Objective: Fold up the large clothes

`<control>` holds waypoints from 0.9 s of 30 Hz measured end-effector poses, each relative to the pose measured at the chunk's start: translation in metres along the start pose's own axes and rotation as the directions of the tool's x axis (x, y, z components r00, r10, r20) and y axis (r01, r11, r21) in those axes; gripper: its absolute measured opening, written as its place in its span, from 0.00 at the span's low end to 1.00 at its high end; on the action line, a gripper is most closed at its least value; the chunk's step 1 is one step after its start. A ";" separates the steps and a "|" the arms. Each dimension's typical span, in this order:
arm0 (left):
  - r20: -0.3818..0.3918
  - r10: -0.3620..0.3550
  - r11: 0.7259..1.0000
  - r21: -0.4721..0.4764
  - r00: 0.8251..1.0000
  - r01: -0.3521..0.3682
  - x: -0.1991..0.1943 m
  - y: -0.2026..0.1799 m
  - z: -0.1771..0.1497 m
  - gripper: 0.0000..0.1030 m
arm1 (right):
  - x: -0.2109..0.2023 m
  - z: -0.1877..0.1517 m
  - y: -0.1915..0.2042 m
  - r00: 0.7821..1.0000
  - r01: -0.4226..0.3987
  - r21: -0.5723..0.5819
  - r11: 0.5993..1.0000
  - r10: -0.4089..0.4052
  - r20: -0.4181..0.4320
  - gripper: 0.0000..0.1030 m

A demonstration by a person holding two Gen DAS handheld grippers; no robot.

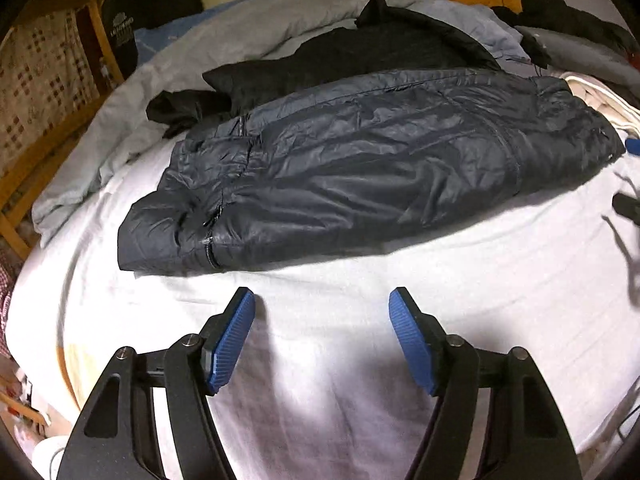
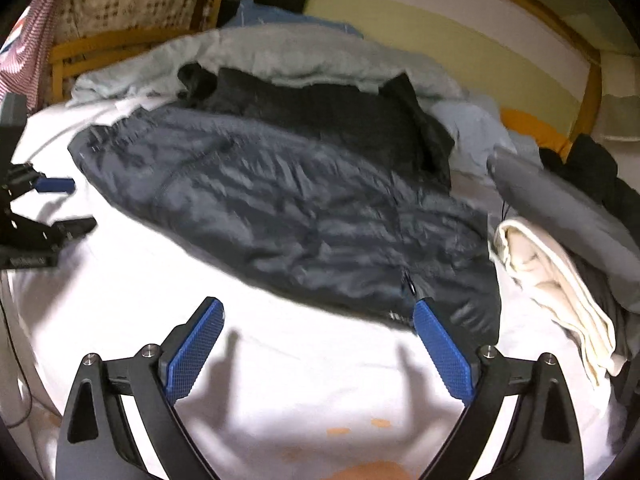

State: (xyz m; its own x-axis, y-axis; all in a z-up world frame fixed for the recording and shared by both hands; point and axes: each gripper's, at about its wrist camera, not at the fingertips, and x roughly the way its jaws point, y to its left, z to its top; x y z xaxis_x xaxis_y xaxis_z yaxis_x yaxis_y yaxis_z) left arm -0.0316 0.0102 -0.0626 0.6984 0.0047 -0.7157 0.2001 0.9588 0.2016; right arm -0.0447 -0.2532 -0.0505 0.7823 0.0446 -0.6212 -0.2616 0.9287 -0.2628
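A dark navy puffer jacket lies folded across the white bed sheet, its zipper toward the left end in the left wrist view. My left gripper hovers open over bare sheet just short of the jacket's near edge, with nothing between its blue pads. In the right wrist view the same jacket fills the middle. My right gripper is open, and its right fingertip is at the jacket's hem by the zipper pull. The left gripper shows at that view's left edge.
A black garment lies behind the jacket on a rumpled grey duvet. A cream folded cloth and a grey garment sit to the right. A wooden bed frame borders the far side.
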 end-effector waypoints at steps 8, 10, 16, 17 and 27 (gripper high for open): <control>0.016 -0.057 0.998 0.019 0.998 0.056 0.008 0.000 0.008 0.62 | 0.018 -0.014 0.005 0.999 0.016 -0.067 0.998 -0.019 -0.047 0.95; 0.018 -0.070 0.998 0.012 0.997 0.070 0.007 -0.001 0.009 0.61 | 0.017 -0.011 0.015 0.993 0.117 -0.122 0.986 -0.117 0.010 0.96; -0.005 -0.023 0.990 0.138 1.000 0.024 0.021 -0.008 0.028 0.65 | 0.042 0.009 0.019 0.983 0.173 -0.188 0.967 -0.181 -0.024 0.96; -0.008 -0.019 0.984 0.174 1.000 0.020 0.023 -0.010 0.029 0.66 | 0.043 0.015 0.018 0.984 0.166 -0.196 0.966 -0.176 -0.032 0.96; 0.026 -0.116 0.971 0.213 0.993 0.108 0.041 0.001 0.044 0.35 | 0.070 0.024 -0.006 0.983 0.158 -0.070 0.985 -0.163 -0.078 0.43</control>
State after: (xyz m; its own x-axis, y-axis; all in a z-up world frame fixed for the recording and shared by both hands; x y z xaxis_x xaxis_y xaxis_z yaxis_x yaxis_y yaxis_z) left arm 0.0278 -0.0015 -0.0623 0.6884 -0.1138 -0.7163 0.4158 0.8711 0.2613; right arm 0.0252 -0.2468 -0.0750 0.7684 -0.1365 -0.6253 -0.1734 0.8961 -0.4087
